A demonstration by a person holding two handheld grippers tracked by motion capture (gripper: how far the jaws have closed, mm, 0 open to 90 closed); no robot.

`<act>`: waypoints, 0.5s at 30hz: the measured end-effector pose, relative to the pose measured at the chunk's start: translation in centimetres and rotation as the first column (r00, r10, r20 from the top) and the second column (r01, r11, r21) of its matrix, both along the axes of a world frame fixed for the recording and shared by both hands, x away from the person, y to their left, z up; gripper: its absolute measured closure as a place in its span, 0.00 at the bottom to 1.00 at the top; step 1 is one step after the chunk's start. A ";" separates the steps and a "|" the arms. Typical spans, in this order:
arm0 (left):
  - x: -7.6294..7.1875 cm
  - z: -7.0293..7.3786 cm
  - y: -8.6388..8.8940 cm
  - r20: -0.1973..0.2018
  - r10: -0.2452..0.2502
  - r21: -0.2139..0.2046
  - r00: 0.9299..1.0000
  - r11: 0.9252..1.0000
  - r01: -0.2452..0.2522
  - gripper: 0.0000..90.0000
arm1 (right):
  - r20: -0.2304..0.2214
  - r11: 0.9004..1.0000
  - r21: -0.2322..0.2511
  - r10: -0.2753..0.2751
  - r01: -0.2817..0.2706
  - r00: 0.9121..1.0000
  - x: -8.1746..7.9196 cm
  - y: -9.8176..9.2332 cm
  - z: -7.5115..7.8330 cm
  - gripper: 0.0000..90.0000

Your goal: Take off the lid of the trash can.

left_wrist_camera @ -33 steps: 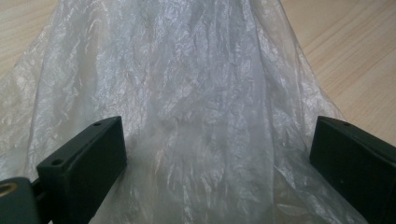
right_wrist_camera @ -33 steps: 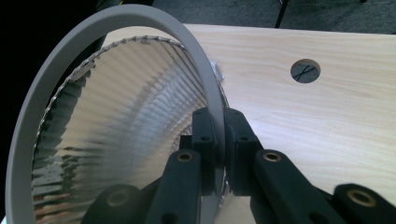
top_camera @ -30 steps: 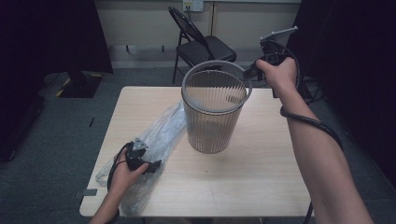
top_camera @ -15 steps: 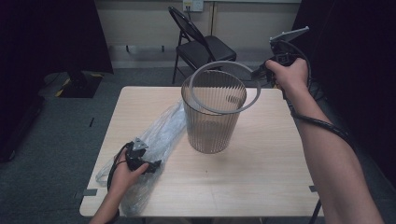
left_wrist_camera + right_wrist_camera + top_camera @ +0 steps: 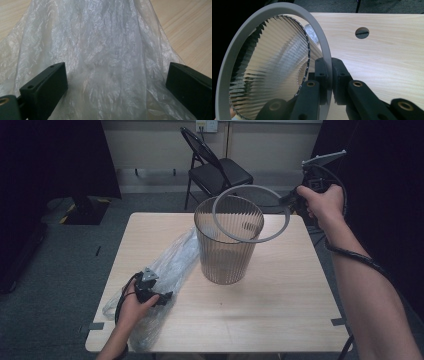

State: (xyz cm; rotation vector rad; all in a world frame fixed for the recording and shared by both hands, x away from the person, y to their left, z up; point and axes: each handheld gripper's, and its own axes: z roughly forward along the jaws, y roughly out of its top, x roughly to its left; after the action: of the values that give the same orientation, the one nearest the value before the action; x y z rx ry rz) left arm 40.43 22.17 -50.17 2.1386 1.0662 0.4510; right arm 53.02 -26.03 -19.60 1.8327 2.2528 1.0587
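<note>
A ribbed translucent waste bin [image 5: 228,243] stands upright in the middle of the table. A grey ring [image 5: 251,213] hangs tilted over the bin's right rim, lifted clear of it. My right gripper [image 5: 292,198] is shut on the ring's right edge; in the right gripper view the ring [image 5: 274,10] runs between the pinched jaws of that gripper [image 5: 329,75], with the bin [image 5: 272,75] seen through it. A crumpled clear plastic bag [image 5: 165,270] lies left of the bin. My left gripper [image 5: 167,295] rests on the bag, its jaws wide apart over the film of the bag [image 5: 107,57].
The wooden table [image 5: 280,310] has bare room right of and in front of the bin. A round cable hole [image 5: 362,32] sits in the tabletop. A black folding chair [image 5: 215,167] stands behind the table. Dark curtains hang on both sides.
My right gripper has carried the grey ring up off the bin's rim and to the right. The left hand and the bag have stayed where they were.
</note>
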 end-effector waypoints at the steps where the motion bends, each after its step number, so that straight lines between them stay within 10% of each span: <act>1: 0.0 0.0 0.0 0.000 0.000 0.000 1.000 1.000 0.000 0.03 | 0.001 1.000 0.004 -0.004 0.004 1.000 -0.1 -0.2 0.0 0.94; 15: 0.0 0.0 0.0 0.000 0.000 0.000 1.000 1.000 0.000 0.03 | 0.025 0.999 0.025 -0.023 0.023 0.999 -1.1 -3.1 -0.2 0.94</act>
State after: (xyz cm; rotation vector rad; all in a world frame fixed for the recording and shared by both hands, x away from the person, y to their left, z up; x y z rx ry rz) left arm 40.43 22.17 -50.17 2.1388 1.0665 0.4512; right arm 51.92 -29.16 -19.79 1.8396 2.2091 1.1047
